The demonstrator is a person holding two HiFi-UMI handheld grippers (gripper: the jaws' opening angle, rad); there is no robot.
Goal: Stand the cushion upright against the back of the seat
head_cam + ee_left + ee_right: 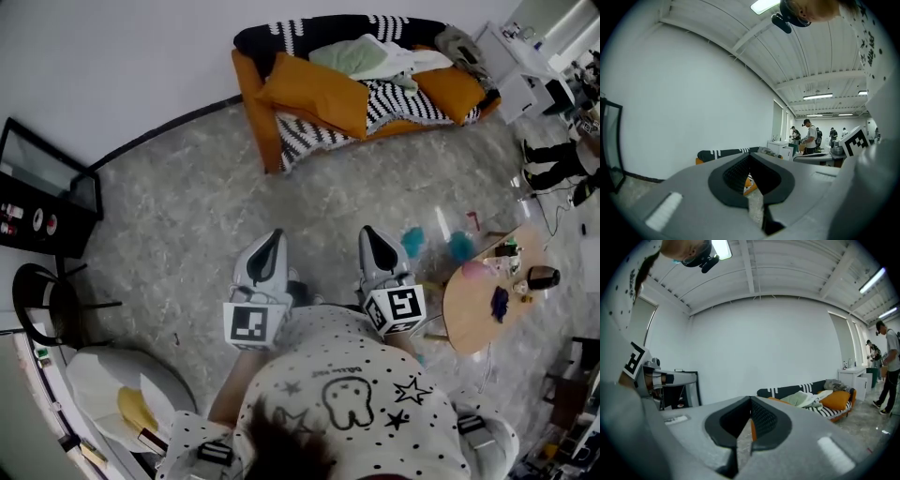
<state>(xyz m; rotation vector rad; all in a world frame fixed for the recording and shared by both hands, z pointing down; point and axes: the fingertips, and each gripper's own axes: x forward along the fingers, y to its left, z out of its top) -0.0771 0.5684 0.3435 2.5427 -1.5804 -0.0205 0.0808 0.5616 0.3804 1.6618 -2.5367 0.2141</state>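
Small print on the person's spotted shirt (pixel 356 394) is sitting above a cartoon drawing, too tiny to read. The person is holding both tools out about level, side by side, pointing toward the sofa (pixel 251 94). The left gripper (pixel 273 236) and right gripper (pixel 367 232) are each pressing their jaws together on nothing. The orange cushion (pixel 314 94) is lying tilted on the sofa's left end, well apart from them.
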